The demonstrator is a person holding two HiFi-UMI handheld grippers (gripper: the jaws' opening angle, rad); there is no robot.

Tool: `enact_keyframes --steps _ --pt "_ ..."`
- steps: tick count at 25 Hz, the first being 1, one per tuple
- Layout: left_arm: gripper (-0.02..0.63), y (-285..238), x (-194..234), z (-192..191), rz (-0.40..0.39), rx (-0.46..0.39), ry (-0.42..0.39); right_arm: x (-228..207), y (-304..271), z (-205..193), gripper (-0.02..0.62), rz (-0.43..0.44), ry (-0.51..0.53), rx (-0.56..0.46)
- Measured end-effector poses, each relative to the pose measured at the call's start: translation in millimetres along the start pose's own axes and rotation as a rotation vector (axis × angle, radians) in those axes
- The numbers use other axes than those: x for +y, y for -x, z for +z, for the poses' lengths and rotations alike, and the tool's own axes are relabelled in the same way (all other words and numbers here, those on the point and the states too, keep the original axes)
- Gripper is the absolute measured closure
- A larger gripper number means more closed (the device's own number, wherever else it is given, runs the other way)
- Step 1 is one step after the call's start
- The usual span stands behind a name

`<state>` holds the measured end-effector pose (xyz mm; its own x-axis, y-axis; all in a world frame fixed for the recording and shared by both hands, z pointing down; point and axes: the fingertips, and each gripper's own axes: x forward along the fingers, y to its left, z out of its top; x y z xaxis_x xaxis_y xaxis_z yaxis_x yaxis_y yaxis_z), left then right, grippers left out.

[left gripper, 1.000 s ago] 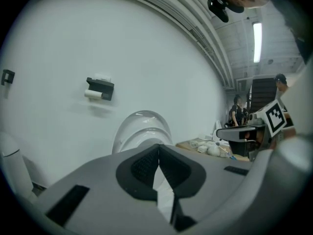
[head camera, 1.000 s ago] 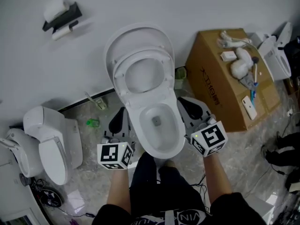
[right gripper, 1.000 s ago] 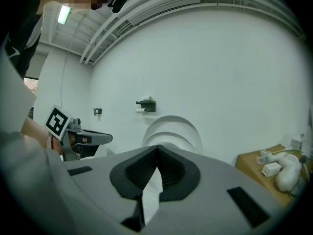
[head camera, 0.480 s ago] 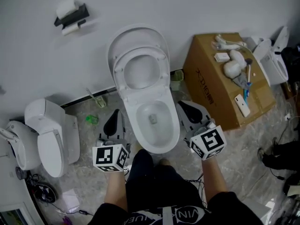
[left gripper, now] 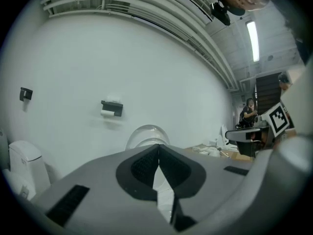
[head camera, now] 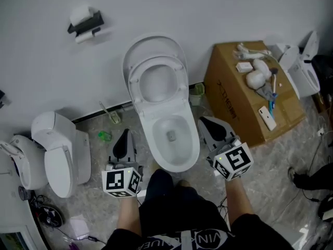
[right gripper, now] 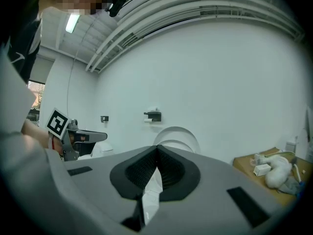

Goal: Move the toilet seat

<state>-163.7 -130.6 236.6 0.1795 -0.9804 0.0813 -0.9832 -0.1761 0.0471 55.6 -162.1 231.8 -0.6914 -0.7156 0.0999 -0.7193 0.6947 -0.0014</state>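
Observation:
The white toilet stands before me with its seat ring (head camera: 157, 82) and lid (head camera: 154, 45) both tipped up against the wall, leaving the bowl (head camera: 171, 158) open. My left gripper (head camera: 125, 133) hangs left of the bowl, shut and empty. To the right of the bowl my right gripper (head camera: 204, 121) is also shut with nothing in it. Neither touches the toilet. In the left gripper view the jaws (left gripper: 157, 147) meet below the raised lid (left gripper: 146, 132). The right gripper view shows closed jaws (right gripper: 156, 150) under the lid (right gripper: 177, 135).
A cardboard box (head camera: 244, 100) carrying small items stands right of the toilet. A second toilet (head camera: 57, 150) sits at the left, another (head camera: 301, 66) at the far right. A paper holder (head camera: 86, 22) hangs on the wall. My legs (head camera: 171, 202) are in front of the bowl.
The left gripper has drawn back a little toward me and lower in the head view. The right gripper has barely shifted. Seat and lid stay upright.

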Motion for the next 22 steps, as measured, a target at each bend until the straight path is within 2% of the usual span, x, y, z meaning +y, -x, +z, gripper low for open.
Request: enact_keyframes --steps 7,15,22 --pt "0.602 11 -12 4 0.012 -0.021 -0.014 10 10 -3 0.586 -0.002 -0.025 -0.015" --pt "0.602 15 -22 16 0.02 -0.051 -0.044 8 20 11 0.586 0.008 0.01 -0.029" --pt "0.602 29 -25 10 0.023 -0.028 -0.038 15 31 8 0.586 0.022 0.013 0.0"
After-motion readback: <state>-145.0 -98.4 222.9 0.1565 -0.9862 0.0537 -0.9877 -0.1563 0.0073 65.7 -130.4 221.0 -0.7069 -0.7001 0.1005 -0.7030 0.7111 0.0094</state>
